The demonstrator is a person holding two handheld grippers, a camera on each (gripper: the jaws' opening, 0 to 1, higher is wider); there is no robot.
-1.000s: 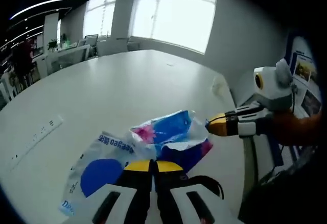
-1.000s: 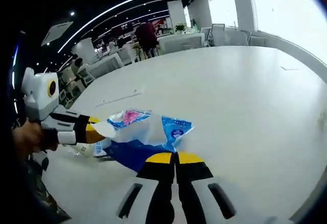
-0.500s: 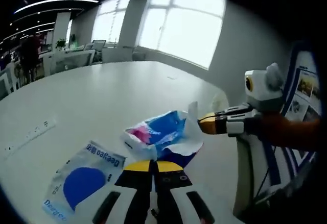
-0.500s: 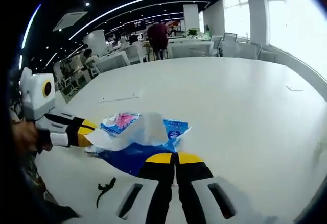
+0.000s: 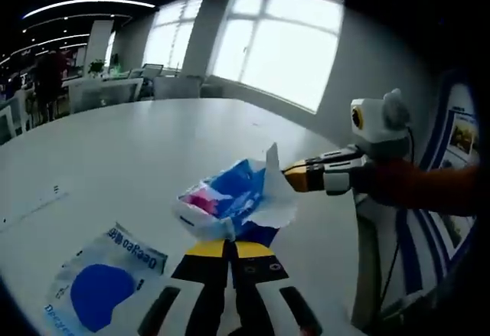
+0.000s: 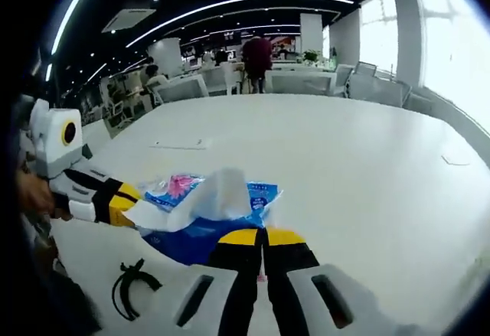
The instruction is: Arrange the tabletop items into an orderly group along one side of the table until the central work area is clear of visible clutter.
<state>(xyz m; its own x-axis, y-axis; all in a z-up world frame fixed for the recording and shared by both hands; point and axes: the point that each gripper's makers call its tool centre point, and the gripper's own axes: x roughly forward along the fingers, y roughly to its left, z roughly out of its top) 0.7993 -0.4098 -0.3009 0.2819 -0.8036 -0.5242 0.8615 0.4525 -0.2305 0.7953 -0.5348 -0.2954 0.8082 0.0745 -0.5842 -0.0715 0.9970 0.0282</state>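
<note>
Nearest in the left gripper view, left gripper (image 5: 226,249) with yellow-tipped jaws pressed together, seemingly pinching the near edge of the tissue pack (image 5: 222,198), a crumpled blue, pink and white wrapper lifted a little off the white table (image 5: 138,152). Just left of the jaws, a flat blue-and-white pouch (image 5: 99,286) lying on the tabletop, apart from the pack. Beyond the pack, right gripper (image 5: 295,177) reaching in from the right, tips closed on a white tissue (image 5: 274,190) standing up out of the pack. In the right gripper view, right gripper (image 6: 262,238) with jaws shut over the pack's edge (image 6: 203,229), tissue (image 6: 207,198) draped toward the other gripper (image 6: 122,206) at left; a black cable loop (image 6: 132,284) near the bottom edge. Farther out, bare tabletop, then desks, chairs and people. Judged early to midway: pack in hand but not yet set down, pouch and cable loop ungrouped.
</note>
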